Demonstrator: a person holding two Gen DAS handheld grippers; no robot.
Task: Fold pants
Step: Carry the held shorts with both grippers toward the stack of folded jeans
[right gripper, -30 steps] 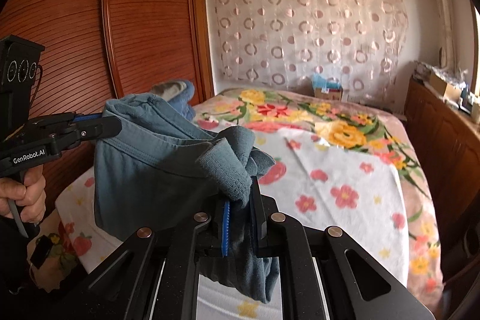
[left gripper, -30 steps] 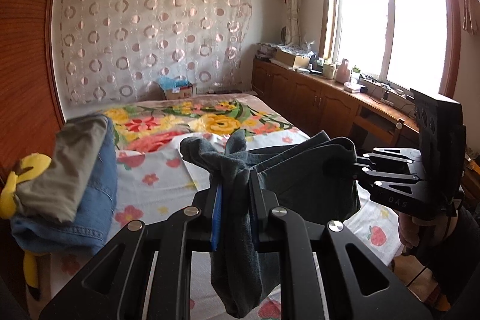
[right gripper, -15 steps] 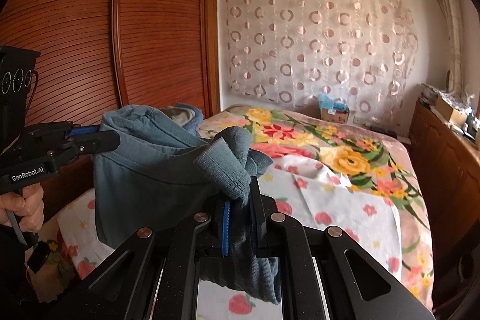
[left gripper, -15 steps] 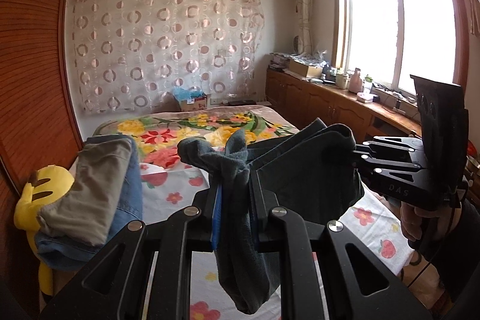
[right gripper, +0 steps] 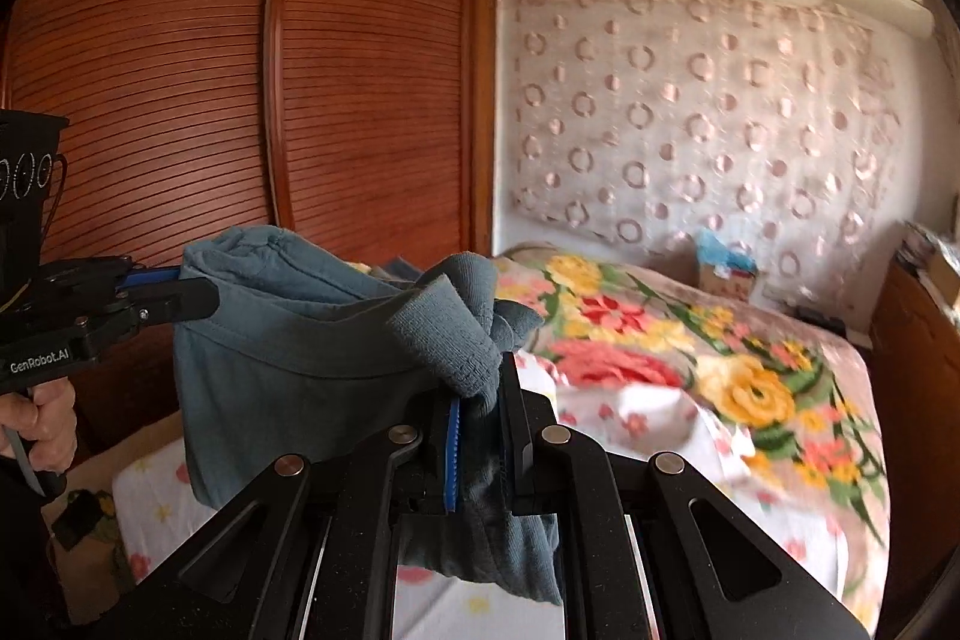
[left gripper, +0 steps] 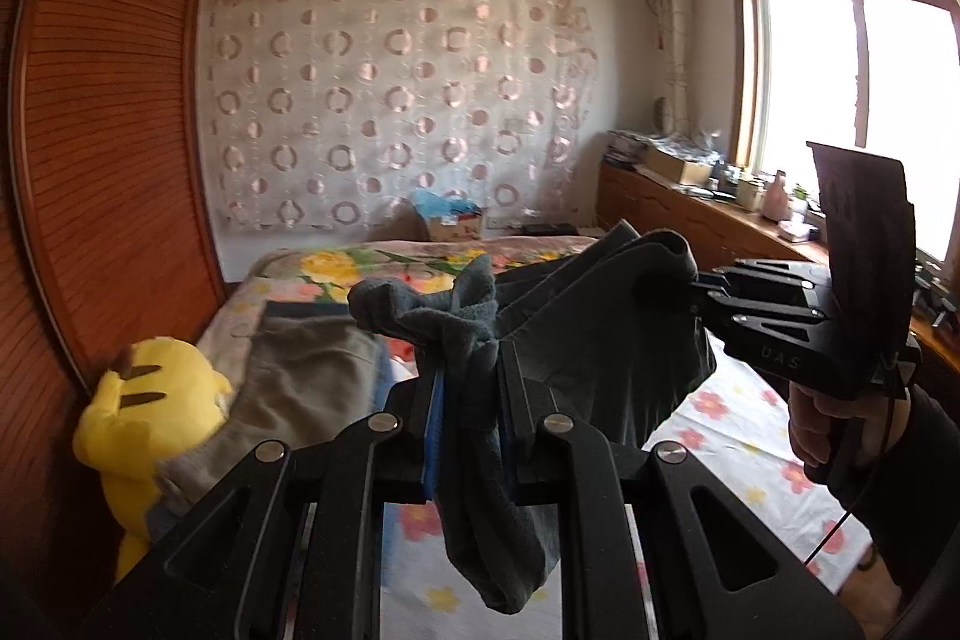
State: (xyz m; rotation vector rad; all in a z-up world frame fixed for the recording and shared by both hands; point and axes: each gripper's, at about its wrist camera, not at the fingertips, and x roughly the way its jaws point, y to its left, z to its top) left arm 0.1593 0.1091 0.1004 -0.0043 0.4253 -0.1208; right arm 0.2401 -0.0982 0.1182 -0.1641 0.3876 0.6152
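Bed (left gripper: 750,436) now lower in view | pants (left gripper: 600,340) still clamped | grippers raised

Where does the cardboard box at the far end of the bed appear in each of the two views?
Left wrist view: the cardboard box sits just left of centre, above the pants.
Right wrist view: it sits right of centre, beyond the floral bedspread.
Shared landmark: the circle-patterned curtain directly behind the box.
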